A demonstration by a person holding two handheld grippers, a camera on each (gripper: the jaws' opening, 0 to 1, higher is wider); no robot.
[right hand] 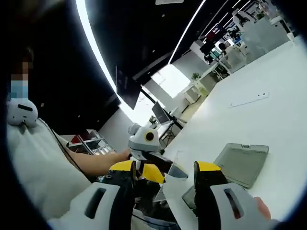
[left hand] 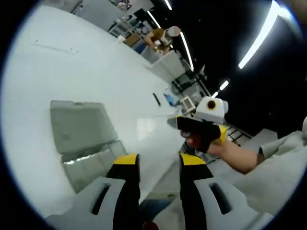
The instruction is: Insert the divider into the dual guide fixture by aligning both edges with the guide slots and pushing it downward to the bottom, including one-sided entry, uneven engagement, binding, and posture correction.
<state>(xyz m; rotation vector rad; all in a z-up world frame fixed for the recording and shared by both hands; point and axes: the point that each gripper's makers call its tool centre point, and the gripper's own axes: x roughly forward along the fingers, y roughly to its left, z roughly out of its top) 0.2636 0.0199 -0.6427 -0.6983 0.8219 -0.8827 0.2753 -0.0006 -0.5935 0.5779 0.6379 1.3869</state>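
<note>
While both views roll with the hands, one grey open case lies flat on the white counter and serves as the landmark: it has two parts, a lid half and a shallower tray half, joined along one edge. In the left gripper view the left hand-held gripper rises just beside the case's tray half, its two yellow-tipped black jaws spread apart with nothing between them. Beyond the case toward the counter's edge, the right hand-held gripper comes in, carried by one gloved hand, and it pinches one thin clear divider, a see-through sheet that hovers above the counter just beside the case's lid half. One small dark object lies on the counter farther beyond the case. In the right gripper view the same case sits on the counter just past the right hand-held gripper, whose two jaws stand either side of the clear divider; how firmly the sheet is clamped there is hard to tell. Near the case's counter-edge side the left hand-held gripper shows, held by a person's arm. One flat white strip lies well apart from the case, farther up the counter. Whether the case itself carries guide slots cannot be made out.
</note>
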